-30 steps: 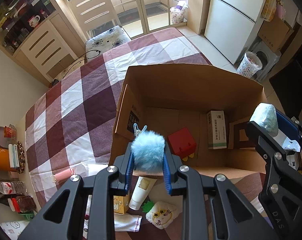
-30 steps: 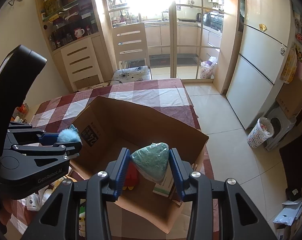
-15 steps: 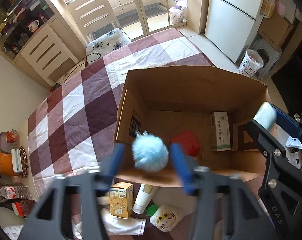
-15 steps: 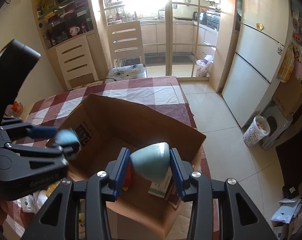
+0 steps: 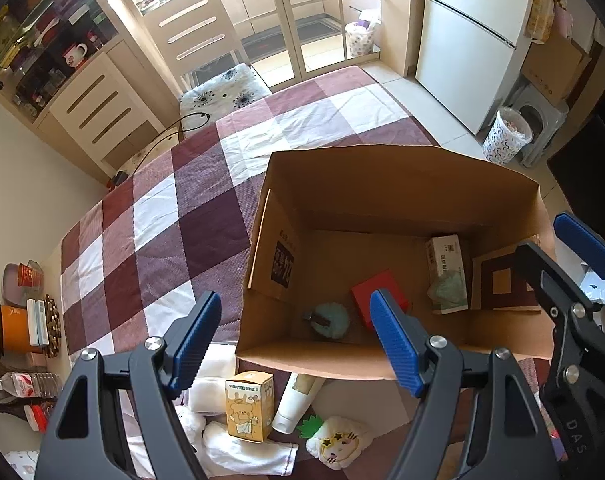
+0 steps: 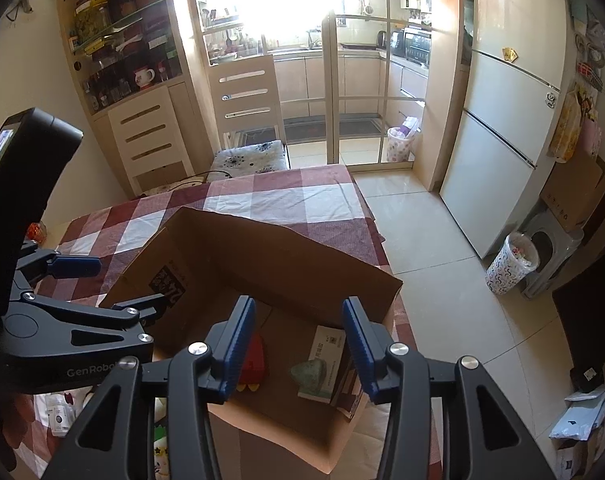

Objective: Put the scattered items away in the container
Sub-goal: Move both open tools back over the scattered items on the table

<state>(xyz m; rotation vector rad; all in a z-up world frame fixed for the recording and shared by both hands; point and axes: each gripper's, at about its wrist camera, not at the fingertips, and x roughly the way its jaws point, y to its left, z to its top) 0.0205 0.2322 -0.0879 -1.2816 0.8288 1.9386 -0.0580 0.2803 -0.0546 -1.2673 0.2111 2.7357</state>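
Now both grippers hang over the cardboard box (image 5: 382, 184) with nothing between their fingers: the left gripper (image 5: 298, 340) is opening wide and the right gripper (image 6: 298, 344) is opening a little. The blue fluffy ball (image 5: 329, 319) and the soft green bundle (image 6: 309, 373) lie on the box floor, while the yellow carton (image 5: 248, 408), white tube (image 5: 294, 404), white cloth (image 5: 238, 452) and plush toy (image 5: 334, 442) wait on the checked cloth just outside the near wall. These look light; the plush and cloth should squash, so a pinch across the middle seems best, and the tall box walls need clearing, though there is lots of room inside.
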